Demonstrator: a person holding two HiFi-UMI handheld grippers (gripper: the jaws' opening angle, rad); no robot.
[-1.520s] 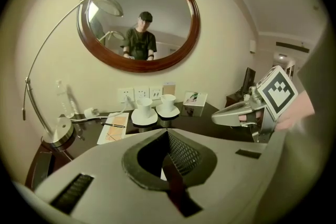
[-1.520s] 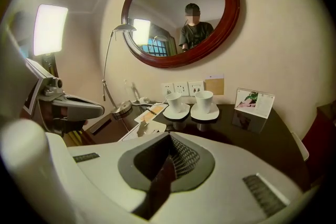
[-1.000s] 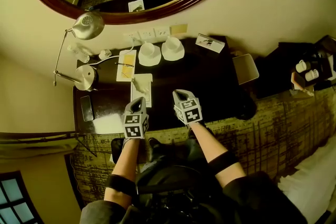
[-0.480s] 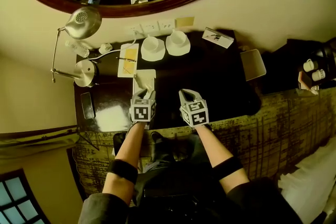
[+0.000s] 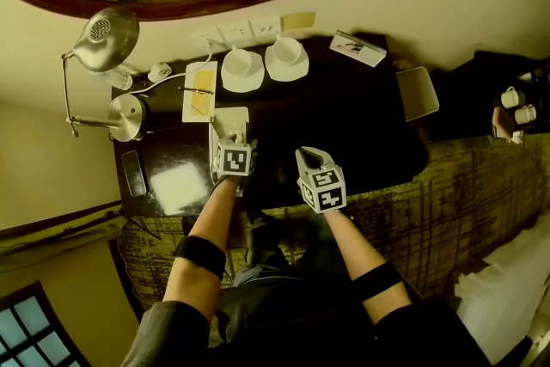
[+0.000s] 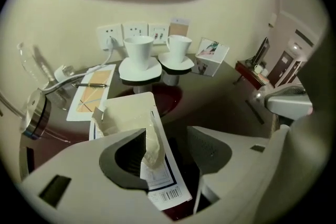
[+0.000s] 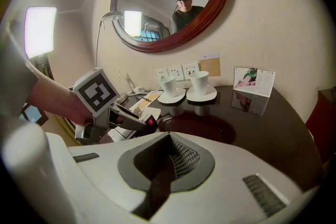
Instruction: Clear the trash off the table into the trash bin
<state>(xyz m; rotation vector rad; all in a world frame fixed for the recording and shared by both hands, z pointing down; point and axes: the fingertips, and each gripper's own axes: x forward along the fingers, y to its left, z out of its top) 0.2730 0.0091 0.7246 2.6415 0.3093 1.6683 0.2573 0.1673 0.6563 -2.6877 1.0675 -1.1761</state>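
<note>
- Left gripper [image 5: 230, 135]: fingers apart, having just been opening; a torn cream packet [image 6: 149, 147] stands between them, beside the left finger, unclamped.
- Packet lies on a barcoded sheet [image 6: 165, 194], left-centre of the dark surface [image 5: 352, 125].
- Right gripper [image 5: 311, 157]: fingers closed, empty, lower centre.

Right tongs [image 7: 168, 139] pressed together, empty, facing dark table [image 7: 273, 134].

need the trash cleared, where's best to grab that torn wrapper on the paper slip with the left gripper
Take the torn wrapper by its crumpled flap, which stands up off the flat paper slip; the rest lies flush, giving little purchase. Come steeply from above with the left gripper, whose jaws have just been opening and now straddle that flap without pinching it.
</note>
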